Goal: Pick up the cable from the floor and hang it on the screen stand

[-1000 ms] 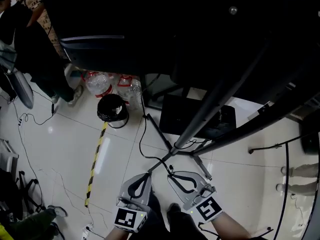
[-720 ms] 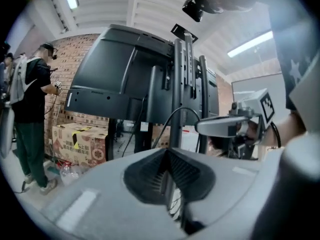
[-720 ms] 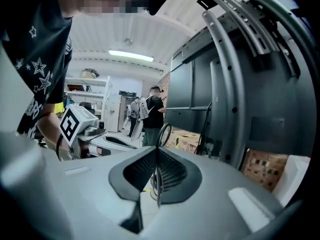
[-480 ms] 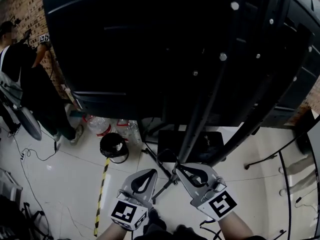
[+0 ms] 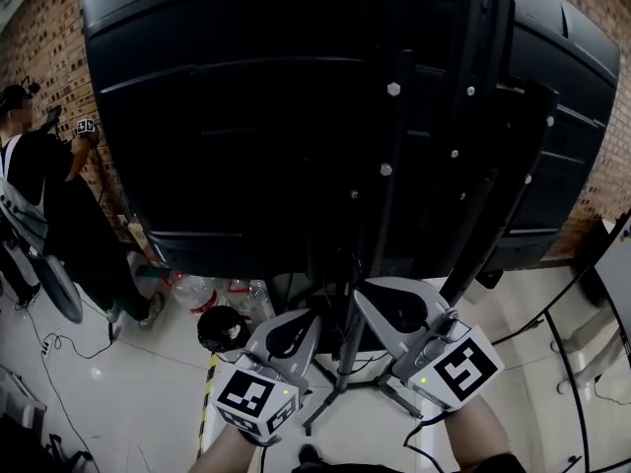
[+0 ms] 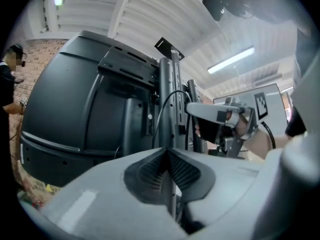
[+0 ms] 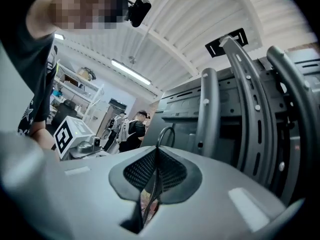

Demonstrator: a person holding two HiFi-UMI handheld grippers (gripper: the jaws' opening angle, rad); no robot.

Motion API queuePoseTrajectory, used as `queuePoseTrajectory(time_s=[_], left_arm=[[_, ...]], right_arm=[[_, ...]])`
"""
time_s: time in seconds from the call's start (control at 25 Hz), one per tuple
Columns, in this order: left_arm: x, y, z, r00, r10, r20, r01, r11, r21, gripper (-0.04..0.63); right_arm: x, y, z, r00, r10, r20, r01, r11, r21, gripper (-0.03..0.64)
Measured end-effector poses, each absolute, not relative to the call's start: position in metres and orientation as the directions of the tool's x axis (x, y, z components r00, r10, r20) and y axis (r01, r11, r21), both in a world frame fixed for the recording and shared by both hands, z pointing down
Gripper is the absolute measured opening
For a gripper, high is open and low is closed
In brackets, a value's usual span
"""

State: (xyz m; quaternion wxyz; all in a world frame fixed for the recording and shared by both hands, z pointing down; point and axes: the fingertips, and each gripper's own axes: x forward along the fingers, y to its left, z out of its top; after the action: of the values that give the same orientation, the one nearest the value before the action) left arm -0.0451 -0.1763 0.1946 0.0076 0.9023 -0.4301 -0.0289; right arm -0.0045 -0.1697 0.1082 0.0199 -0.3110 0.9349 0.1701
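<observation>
Head view has both tongs raised side by side in the lower middle of the frame, just in front of the back of the big dark screen and the upright post of the screen stand. There the cable is too thin and dark to pick out.

The right gripper view shows it better. The right tongs are closed flat on the cable, and a short black loop of it stands up out of their tips at centre frame. In the left gripper view the left tongs are also shut. A thin black strand arcs up from them toward the stand, so they appear to pinch the same cable.

The cable looks light, thin and limp, with a smooth sheath. It should sag under its own weight and could slide through a loose pinch. A firm hold at two spots near each other looks best, with slack between them to drape over a bracket or bar.
</observation>
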Motion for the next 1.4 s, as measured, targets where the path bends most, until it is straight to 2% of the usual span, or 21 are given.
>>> queuePoseTrajectory(time_s=[0.32,0.6,0.88,1.2,1.4], left_arm=[[-0.025,-0.196,0.152,0.649,-0.753,-0.107,-0.758,-0.652,-0.008,0.005],[-0.015,-0.213,0.121,0.65,-0.75,-0.126,-0.759,-0.648,-0.058,0.005],[-0.005,-0.222,0.083,0.643,-0.749,-0.16,-0.765,-0.636,-0.1,0.005],[-0.009,-0.243,0.034,0.632,-0.753,-0.184,-0.775,-0.618,-0.134,0.005],[-0.015,-0.251,0.015,0.622,-0.757,-0.197,-0.783,-0.601,-0.163,0.005]], right_arm=[[-0.001,-0.189,0.053,-0.827,-0.552,-0.103,-0.547,0.749,0.373,0.015],[0.013,-0.207,0.008,-0.838,-0.526,-0.143,-0.528,0.718,0.453,0.015],[0.017,-0.213,-0.045,-0.843,-0.51,-0.169,-0.527,0.724,0.446,0.015],[0.025,-0.227,-0.109,-0.805,-0.555,-0.208,-0.585,0.686,0.432,0.015],[0.024,-0.238,-0.131,-0.772,-0.607,-0.188,-0.619,0.652,0.437,0.016]])
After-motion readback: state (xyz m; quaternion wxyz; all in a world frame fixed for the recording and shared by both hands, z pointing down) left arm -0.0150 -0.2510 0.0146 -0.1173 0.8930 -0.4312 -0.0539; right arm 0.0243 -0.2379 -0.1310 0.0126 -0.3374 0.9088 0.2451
